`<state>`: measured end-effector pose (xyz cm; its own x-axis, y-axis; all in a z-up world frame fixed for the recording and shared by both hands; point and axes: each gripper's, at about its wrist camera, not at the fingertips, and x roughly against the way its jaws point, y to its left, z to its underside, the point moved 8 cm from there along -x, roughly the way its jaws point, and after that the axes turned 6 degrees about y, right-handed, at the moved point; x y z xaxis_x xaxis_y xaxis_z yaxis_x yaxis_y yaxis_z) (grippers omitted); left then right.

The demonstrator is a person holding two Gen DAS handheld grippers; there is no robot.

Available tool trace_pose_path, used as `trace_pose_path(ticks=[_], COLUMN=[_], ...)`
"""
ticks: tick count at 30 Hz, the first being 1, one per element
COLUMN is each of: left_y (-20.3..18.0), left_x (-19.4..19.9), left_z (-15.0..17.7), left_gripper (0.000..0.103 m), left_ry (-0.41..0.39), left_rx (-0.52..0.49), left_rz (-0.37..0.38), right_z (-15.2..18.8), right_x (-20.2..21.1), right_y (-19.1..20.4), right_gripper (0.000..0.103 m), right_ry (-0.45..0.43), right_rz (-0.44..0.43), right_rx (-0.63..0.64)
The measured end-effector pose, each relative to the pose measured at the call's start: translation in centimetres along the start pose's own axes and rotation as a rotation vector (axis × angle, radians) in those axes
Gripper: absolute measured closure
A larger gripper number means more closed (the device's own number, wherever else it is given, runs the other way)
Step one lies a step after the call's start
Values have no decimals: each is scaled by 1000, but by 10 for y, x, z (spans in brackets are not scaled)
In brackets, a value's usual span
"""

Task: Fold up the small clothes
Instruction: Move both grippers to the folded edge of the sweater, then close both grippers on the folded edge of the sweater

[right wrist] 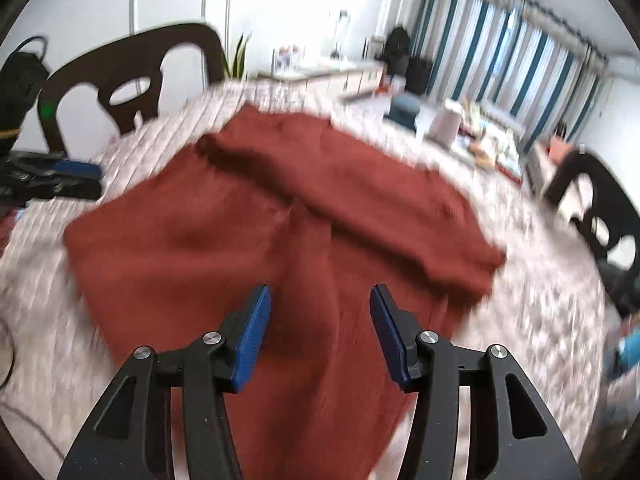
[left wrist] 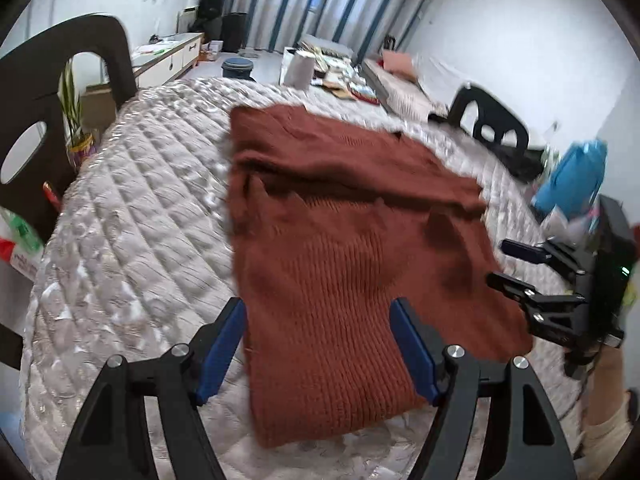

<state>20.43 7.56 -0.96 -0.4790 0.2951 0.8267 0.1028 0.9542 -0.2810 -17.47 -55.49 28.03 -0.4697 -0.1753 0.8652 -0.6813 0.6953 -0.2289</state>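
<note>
My rust-red ribbed knit sweater (left wrist: 344, 248) lies on the quilted grey counter (left wrist: 132, 208), sleeves folded in, final folds remaining. My left gripper (left wrist: 318, 350) and right gripper (right wrist: 320, 332) are spread, holding nothing.

One rust-red knit sweater (left wrist: 340, 240) on one quilted bench (left wrist: 140, 200) — two dark chairs, at (left wrist: 52, 92) and (left wrist: 492, 120) — two claws, left (left wrist: 318, 350), right (right wrist: 320, 334).

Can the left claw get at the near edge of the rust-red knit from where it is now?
Probably yes. The left claw is open, and the rust-red knit lies flat on the quilted cover with its near edge just ahead of the fingertips. Nothing sits between them; the right claw is off to the side.
</note>
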Motion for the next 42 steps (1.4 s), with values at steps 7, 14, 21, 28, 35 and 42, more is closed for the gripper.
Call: trace_pose_path(ticks=[7,14,21,28,35,42], left_y=[20,31,12,-29,-41,-54], left_x=[-21,-1,22,27,8,-6], left_z=[33,56,69,91,80,74], left_gripper=[27,27,22,22,22,19], left_ry=[102,97,30,-9,24,-8], left_rx=[15,7,-149,-514,-664,-799], left_rz=[-80,-115,-183,-345,-434,-445], right_z=[42,71,86,103,98,87], right_x=[-15,24,57,46,23,15], right_y=[-31,-43,18,44,40,41], right_gripper=[49,47,46,46,46,46], right_ry=[106,74,-46,-8,39,18], right_rz=[104,181,119,198,284,248], right_rx=[-122,-268,-42,137,202,226])
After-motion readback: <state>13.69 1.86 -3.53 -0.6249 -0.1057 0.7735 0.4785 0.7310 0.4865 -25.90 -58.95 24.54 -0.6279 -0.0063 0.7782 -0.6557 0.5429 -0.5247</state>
